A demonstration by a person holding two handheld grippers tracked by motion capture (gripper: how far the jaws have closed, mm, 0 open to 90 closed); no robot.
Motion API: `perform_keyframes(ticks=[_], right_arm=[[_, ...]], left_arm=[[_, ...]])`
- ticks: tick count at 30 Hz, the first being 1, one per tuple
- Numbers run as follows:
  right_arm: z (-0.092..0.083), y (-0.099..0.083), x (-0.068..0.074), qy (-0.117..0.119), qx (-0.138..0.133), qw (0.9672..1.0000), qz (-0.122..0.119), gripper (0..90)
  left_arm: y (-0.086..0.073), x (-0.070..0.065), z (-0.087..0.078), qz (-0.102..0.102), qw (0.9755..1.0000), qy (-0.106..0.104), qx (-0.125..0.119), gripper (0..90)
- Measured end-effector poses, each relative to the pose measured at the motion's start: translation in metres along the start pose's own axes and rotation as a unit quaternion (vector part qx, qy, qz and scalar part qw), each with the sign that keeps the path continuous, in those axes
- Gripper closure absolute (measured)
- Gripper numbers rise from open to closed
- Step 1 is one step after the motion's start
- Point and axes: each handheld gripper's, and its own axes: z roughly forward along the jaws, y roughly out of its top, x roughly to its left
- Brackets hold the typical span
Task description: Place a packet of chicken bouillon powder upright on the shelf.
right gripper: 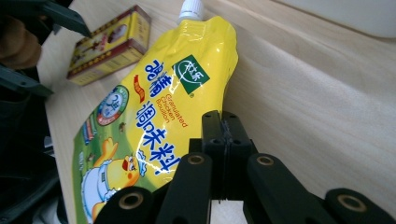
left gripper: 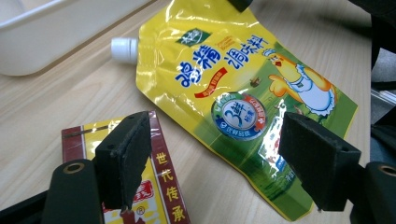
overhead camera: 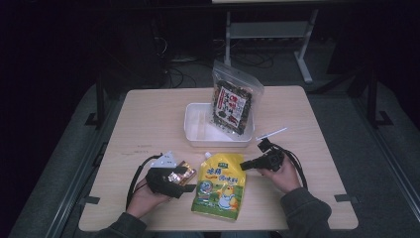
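Pouch [overhead camera: 219, 187]: yellow, flat on table [overhead camera: 148, 114] btwn my 2 grippers, cap twd tray [overhead camera: 194, 130].
R gripper [overhead camera: 243, 165]: jaws pressed together, nothing btwn them; tips at pouch's upper R edge in high view. Can't tell if touching. R gripper view: closed jaws [right gripper: 223, 122] over pouch's [right gripper: 154, 107] edge.
L gripper [overhead camera: 189, 178]: jaws wide, holding nothing. L gripper view: I see one pad [left gripper: 125, 156] over box [left gripper: 140, 196], pouch [left gripper: 233, 102] just beyond.
Box [overhead camera: 179, 169]: red/gold, flat, just L of pouch.
Tray: white, behind pouch; dark snack bag [overhead camera: 231, 103] standing in it.
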Motion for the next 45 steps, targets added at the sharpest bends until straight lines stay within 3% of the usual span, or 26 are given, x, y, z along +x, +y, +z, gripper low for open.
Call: perform_keyframes(ticks=[9, 14, 24, 28, 36, 38, 43, 45], right_arm=[[-0.026, -0.005, 0.017, 0.016, -0.045, 0.9987, -0.020, 89.6], [-0.033, -0.005, 0.024, 0.021, -0.056, 0.9978, -0.028, 89.7], [-0.041, 0.000, 0.039, 0.033, -0.074, 0.9953, -0.052, 89.6], [-0.043, 0.002, 0.044, 0.042, -0.079, 0.9942, -0.060, 89.6], [-0.046, 0.004, 0.048, 0.054, -0.081, 0.9928, -0.069, 89.6], [-0.048, 0.005, 0.048, 0.062, -0.079, 0.9925, -0.070, 89.5], [-0.050, 0.008, 0.049, 0.066, -0.071, 0.9920, -0.081, 88.7], [-0.051, 0.011, 0.049, 0.072, -0.063, 0.9919, -0.084, 84.0]], left_arm=[[0.000, -0.002, 0.008, -0.007, 0.9999, -0.011, 0.009, 23.1], [0.002, -0.003, 0.012, -0.011, 0.9995, -0.027, 0.010, 23.1], [0.003, -0.001, 0.022, -0.035, 0.9958, -0.084, 0.010, 28.5], [0.002, 0.000, 0.023, -0.038, 0.9932, -0.110, 0.008, 42.9], [-0.001, 0.007, 0.017, -0.054, 0.9888, -0.139, -0.016, 59.0], [-0.001, 0.008, 0.015, -0.054, 0.9876, -0.145, -0.026, 70.0], [-0.001, 0.007, 0.012, -0.050, 0.9862, -0.154, -0.034, 77.1], [-0.001, 0.006, 0.011, -0.048, 0.9857, -0.157, -0.037, 78.9]])
